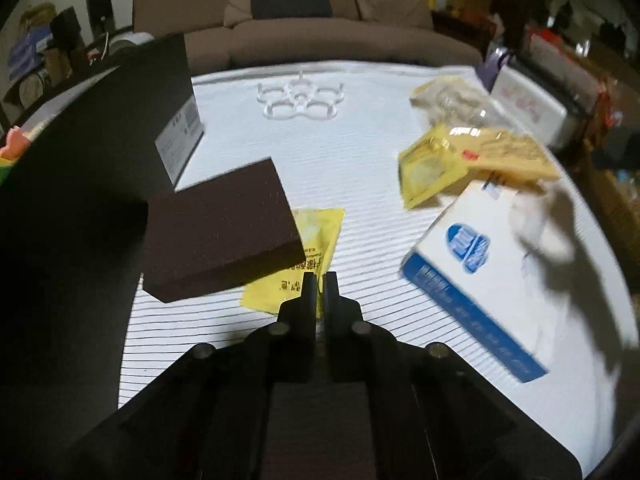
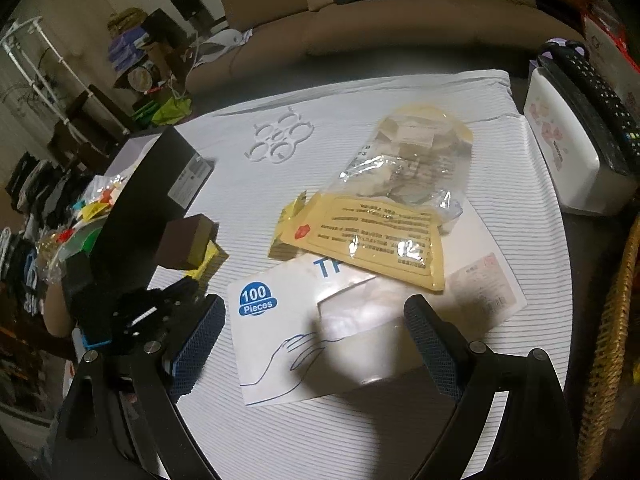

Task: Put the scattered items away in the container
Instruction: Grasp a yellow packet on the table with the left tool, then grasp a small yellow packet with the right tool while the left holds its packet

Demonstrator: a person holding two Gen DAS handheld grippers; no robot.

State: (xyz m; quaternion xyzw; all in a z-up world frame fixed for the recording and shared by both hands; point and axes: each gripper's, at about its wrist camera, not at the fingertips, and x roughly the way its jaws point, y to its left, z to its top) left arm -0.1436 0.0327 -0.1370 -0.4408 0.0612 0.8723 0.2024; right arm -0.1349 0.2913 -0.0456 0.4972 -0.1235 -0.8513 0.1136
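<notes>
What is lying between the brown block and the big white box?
A small yellow packet, partly under the brown block, then bare striped cloth up to the white box, in the left wrist view.

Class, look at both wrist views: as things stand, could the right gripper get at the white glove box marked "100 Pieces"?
Probably yes. The right gripper is open, its jaws spread on either side of the white glove box just ahead. A yellow printed packet overlaps only the box's far end, leaving the near end free.
</notes>
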